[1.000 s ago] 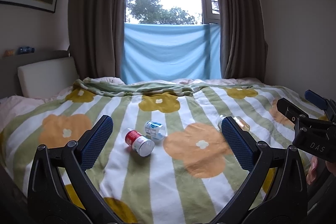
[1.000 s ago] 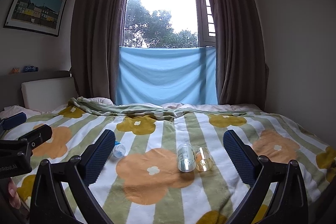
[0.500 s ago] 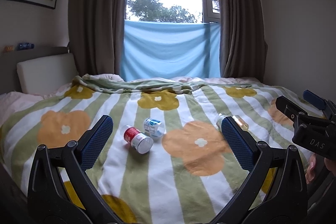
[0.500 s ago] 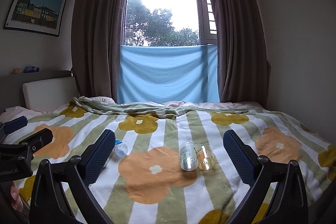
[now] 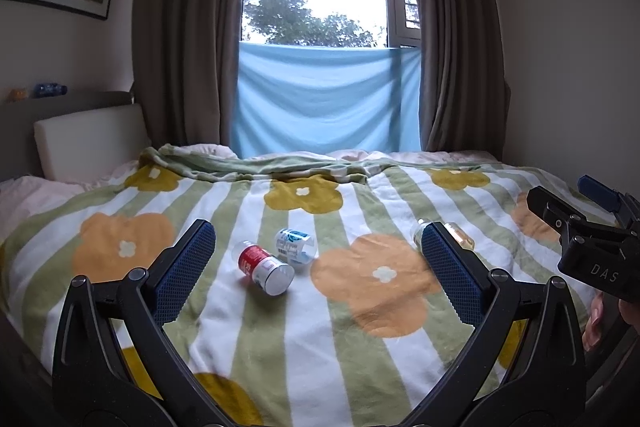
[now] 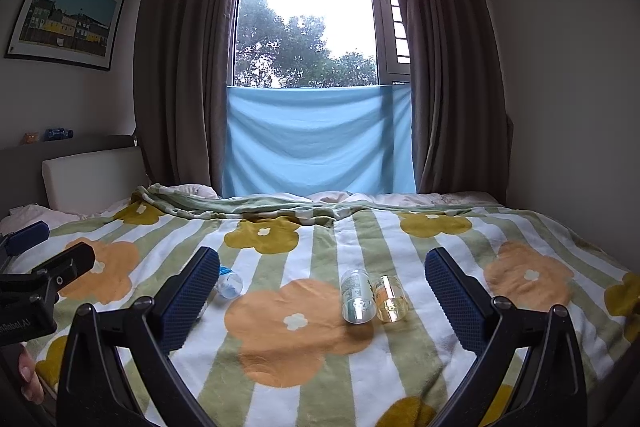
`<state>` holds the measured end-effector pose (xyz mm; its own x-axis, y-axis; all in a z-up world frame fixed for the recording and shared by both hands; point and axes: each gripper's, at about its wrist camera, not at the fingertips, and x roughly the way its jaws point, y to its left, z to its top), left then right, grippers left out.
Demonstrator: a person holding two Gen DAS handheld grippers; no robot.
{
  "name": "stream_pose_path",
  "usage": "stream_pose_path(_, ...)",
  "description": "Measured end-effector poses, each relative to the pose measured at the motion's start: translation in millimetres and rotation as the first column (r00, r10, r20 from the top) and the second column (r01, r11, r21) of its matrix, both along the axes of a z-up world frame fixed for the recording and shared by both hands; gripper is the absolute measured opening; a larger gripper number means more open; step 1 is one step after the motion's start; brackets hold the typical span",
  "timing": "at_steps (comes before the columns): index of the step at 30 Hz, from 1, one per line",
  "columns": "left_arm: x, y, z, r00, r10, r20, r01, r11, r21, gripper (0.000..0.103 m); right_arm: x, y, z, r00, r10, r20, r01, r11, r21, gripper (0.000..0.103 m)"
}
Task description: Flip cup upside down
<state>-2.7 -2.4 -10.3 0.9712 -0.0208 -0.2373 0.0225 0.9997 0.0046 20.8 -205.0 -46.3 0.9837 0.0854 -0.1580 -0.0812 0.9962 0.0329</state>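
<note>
- The left claw was held wide apart above the bed, nothing gripped.
- A red cup was seen lying on its side on the blanket, between the pads, touching a blue-labelled cup just behind it.
- The right claw was likewise spread apart and empty.
- Two more cups, a clear one and an amber one, were found side by side on their sides between its fingers.

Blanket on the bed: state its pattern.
Blanket: green and white stripes with orange and mustard flowers; clearest in the right wrist view.
</note>
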Motion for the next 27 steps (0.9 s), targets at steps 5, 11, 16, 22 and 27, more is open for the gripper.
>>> stream_pose_path(5,0,1,-1,1.0,0.0,-0.003,0.0,1.0,-0.001,0.103,0,0,-1,1.0,-0.001,-0.001,0.001,1.0,-0.001,0.103)
stream_pose_path(11,1,0,-2,1.0,0.004,-0.012,-0.004,1.0,-0.001,0.103,0,2,-3,1.0,-0.003,-0.014,0.003,1.0,-0.002,0.102)
stream_pose_path(16,5,1,-3,1.0,0.009,-0.022,-0.009,1.0,-0.002,0.103,4,4,-2,1.0,0.0,-0.024,0.0,1.0,-0.004,0.103)
stream_pose_path(22,15,3,-7,0.999,0.014,-0.041,-0.014,1.0,-0.004,0.103,17,2,-3,0.998,0.009,-0.056,-0.009,1.0,0.011,0.103)
stream_pose_path(27,25,8,-13,0.997,0.011,-0.071,-0.011,1.0,0.006,0.103,42,0,-4,0.994,0.03,-0.106,-0.028,0.999,0.016,0.103)
